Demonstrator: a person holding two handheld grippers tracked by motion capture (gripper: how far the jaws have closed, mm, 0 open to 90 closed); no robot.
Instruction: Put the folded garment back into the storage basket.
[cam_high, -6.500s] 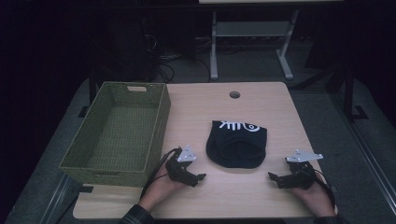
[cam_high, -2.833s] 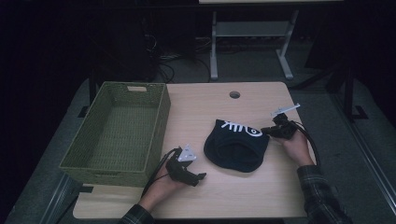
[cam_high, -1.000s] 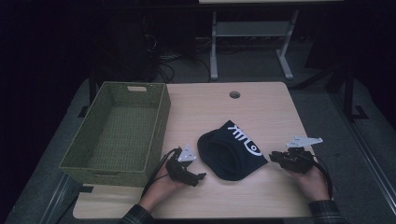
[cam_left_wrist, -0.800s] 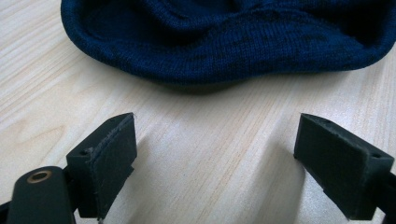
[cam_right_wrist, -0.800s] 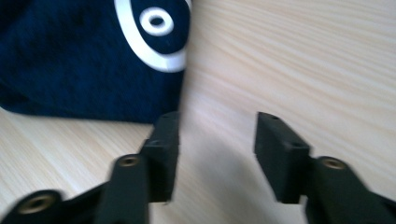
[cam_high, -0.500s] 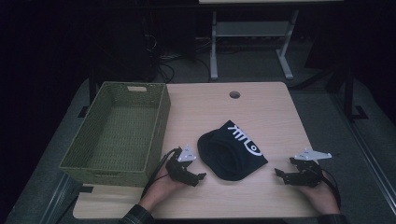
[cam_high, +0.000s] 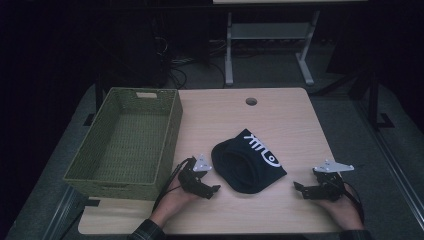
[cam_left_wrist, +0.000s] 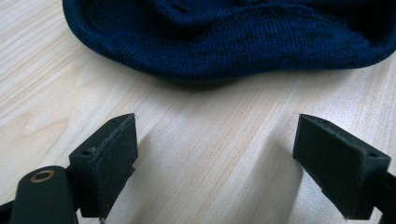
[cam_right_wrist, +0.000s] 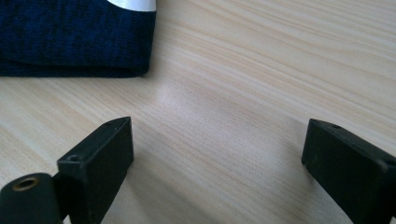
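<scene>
Right claw (cam_high: 301, 189) withdrawn beside beanie (cam_high: 247, 161).

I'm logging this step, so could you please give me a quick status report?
Left gripper open, right gripper open, both empty on table. Dark beanie flat between them. Basket empty at left. Nothing in the way.

A light wooden table (cam_high: 295, 120) fills the middle of the frame, a round cable hole (cam_high: 251, 101) near its far edge at centre. A woven green basket (cam_high: 125, 142) stands on its left side, running from the upper left down toward the near edge and overhanging the left edge. A dark blue knitted hat (cam_high: 247, 162) with a white emblem lies flat just below centre, well apart from the basket. The grain runs bare across the right of the tabletop.
</scene>
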